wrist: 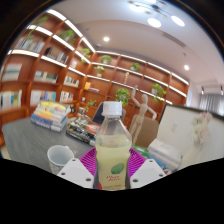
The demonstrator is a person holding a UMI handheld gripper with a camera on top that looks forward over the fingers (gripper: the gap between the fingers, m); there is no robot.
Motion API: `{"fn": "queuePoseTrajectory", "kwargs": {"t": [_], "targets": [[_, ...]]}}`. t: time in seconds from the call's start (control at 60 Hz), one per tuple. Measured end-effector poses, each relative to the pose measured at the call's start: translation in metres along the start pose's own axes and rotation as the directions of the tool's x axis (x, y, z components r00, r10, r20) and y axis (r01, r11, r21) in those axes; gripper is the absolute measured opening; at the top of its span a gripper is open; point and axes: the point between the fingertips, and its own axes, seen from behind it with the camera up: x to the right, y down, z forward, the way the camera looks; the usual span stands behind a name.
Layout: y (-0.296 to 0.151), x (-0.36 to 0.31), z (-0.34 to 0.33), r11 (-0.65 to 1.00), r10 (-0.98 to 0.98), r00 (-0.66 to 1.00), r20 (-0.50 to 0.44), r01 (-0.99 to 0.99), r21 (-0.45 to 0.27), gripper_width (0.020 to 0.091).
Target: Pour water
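clear bottle [113, 150] with green-and-white label, magenta tong pads [89, 160], white cup [60, 157]

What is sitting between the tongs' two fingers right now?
In the gripper view, a bottle with a white cap and green label stands upright between the tongs' pink pads. A white cup sits off to its left, outside the fingers.

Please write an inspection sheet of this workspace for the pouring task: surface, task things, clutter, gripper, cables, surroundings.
Surface: grey table, partly in view.
Job's things: capped bottle with green label, upright between the fingers; white cup beside it, standing apart on the table.
Clutter: stack of books beyond the cup.
Grippers: gripper with pink pads at both sides of the bottle; contact cannot be told.
Cables: nothing seen.
Surroundings: wooden shelves with plants, whiteboard, ceiling lights.
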Motion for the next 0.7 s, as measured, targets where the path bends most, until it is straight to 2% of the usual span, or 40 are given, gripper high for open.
{"fn": "queuePoseTrajectory", "kwargs": {"t": [0.083,0.233,0.4,0.467,0.65,0.7], "targets": [[0.008,-0.012,0.006,0.975,0.222,0.974,0.032,-0.223,0.003,0.0359],[0.035,0.01,0.014,0.934,0.357,0.933,0.054,-0.358,0.003,0.0358],[0.054,0.01,0.022,0.926,0.377,0.925,0.056,-0.378,0.007,0.0367],[0.05,0.009,0.021,0.932,0.358,0.932,0.057,-0.361,0.045,0.0367],[0.05,0.005,0.017,0.947,0.31,0.95,0.04,-0.313,0.076,0.0366],[0.05,0.005,0.017,0.947,0.31,0.95,0.037,-0.312,0.078,0.04]]}}
